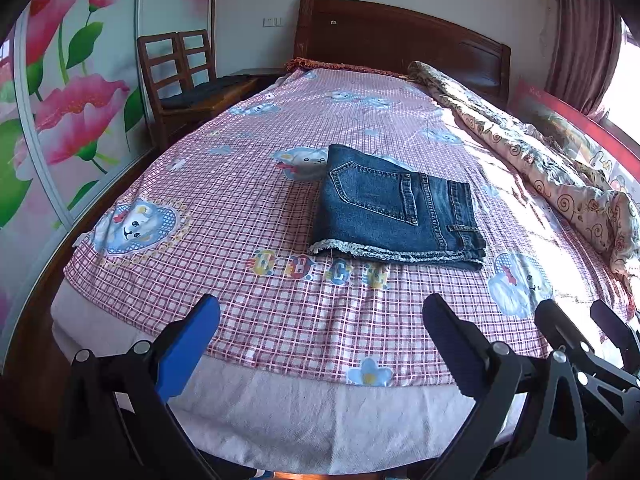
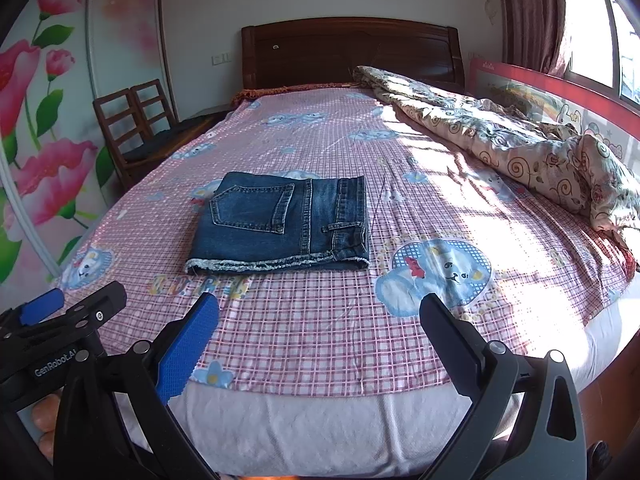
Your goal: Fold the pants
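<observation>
Denim shorts (image 1: pixel 396 212), folded into a compact rectangle with a back pocket up and the frayed hem toward the camera, lie on the pink checked bedsheet (image 1: pixel 256 216) in the left wrist view, well ahead of the left tongs (image 1: pixel 320 344), which gape wide and hold nothing, with the right tongs (image 1: pixel 576 320) just beside them. From the right wrist, the shorts (image 2: pixel 280 224) sit mid-bed, left of a rumpled floral quilt (image 2: pixel 520 144), while the right tongs (image 2: pixel 320 344) stand wide and empty over the bed's foot.
</observation>
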Motion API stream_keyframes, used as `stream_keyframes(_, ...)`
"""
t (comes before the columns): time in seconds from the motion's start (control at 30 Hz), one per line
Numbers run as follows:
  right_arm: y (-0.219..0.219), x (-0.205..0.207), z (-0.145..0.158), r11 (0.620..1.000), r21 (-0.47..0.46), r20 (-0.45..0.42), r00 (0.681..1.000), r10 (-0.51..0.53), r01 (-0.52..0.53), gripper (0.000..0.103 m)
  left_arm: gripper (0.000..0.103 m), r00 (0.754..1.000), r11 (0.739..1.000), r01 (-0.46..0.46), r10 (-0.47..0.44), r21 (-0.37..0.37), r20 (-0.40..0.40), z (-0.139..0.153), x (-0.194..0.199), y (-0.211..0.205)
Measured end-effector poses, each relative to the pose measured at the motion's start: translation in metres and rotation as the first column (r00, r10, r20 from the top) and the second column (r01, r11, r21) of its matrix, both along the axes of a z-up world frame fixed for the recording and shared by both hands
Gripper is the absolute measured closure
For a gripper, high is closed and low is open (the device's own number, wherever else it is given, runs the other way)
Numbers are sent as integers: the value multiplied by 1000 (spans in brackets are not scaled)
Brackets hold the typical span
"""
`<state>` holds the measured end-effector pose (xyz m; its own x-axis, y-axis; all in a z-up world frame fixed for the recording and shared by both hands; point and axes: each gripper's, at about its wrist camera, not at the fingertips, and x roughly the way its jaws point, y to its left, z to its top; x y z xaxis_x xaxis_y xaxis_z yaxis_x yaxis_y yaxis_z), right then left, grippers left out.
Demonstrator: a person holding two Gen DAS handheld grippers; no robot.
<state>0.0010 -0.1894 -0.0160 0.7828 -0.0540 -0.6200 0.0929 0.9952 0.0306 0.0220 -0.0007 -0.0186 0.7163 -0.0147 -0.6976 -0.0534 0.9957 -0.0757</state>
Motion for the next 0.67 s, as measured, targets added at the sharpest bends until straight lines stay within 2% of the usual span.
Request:
stream_keyframes(0.23,-1,0,-1,1000,8,-3,1000,-3,3,3,2,1000,1000,-18,18,5,10,0,-2,1)
stream_keyframes(0.67,-4,0,-1,1000,21,-3,1000,-10,10,3,2,999,999,34,-34,-14,4,-1,2,-2)
